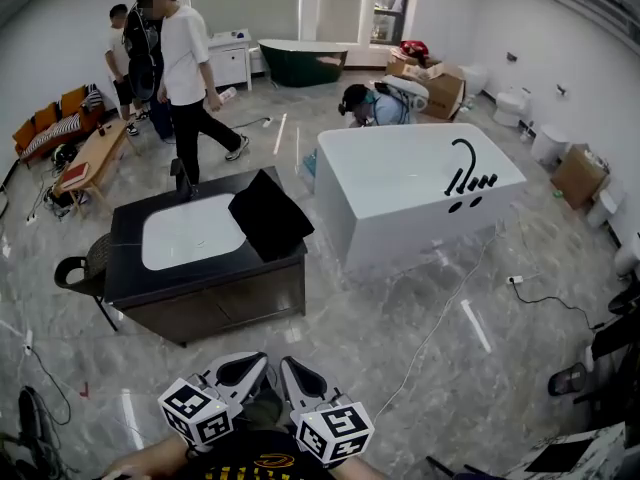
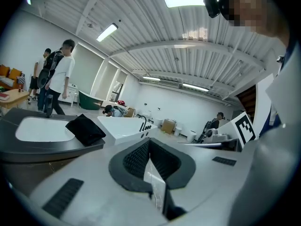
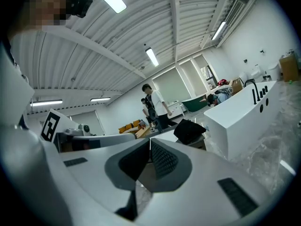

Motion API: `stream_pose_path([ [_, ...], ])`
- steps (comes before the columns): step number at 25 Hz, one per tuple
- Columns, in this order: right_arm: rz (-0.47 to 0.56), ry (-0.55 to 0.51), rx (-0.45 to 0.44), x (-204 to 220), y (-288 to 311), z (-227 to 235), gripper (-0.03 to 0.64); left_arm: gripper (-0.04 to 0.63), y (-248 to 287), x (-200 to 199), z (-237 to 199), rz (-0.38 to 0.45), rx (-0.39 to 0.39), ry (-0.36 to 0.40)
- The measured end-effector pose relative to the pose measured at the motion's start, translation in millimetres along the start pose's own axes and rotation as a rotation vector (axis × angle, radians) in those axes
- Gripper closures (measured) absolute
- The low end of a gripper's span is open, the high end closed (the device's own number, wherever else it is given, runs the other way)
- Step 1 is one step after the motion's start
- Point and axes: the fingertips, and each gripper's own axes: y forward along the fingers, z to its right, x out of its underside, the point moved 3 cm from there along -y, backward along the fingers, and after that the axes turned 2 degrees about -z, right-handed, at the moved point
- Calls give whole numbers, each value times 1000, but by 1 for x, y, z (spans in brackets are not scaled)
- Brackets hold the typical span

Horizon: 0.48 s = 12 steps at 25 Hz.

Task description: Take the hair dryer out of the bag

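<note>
left gripper and right gripper are both closed and empty, well apart from the black bag on the table; approach it, then open them.

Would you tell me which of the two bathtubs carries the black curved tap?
The white rectangular bathtub at mid-floor; its top bears the black curved tap, the dark green bathtub by the far wall none.

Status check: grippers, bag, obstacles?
Left gripper shut, empty; right gripper same. Bag on vanity, dryer unseen. Floor ahead, no obstacle.
</note>
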Motion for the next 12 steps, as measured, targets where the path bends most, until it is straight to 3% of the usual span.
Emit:
stream_pose_path([
  [12,-9,17,102,-26,54,60,607,592,70,-26,-55,-21,64,-38],
])
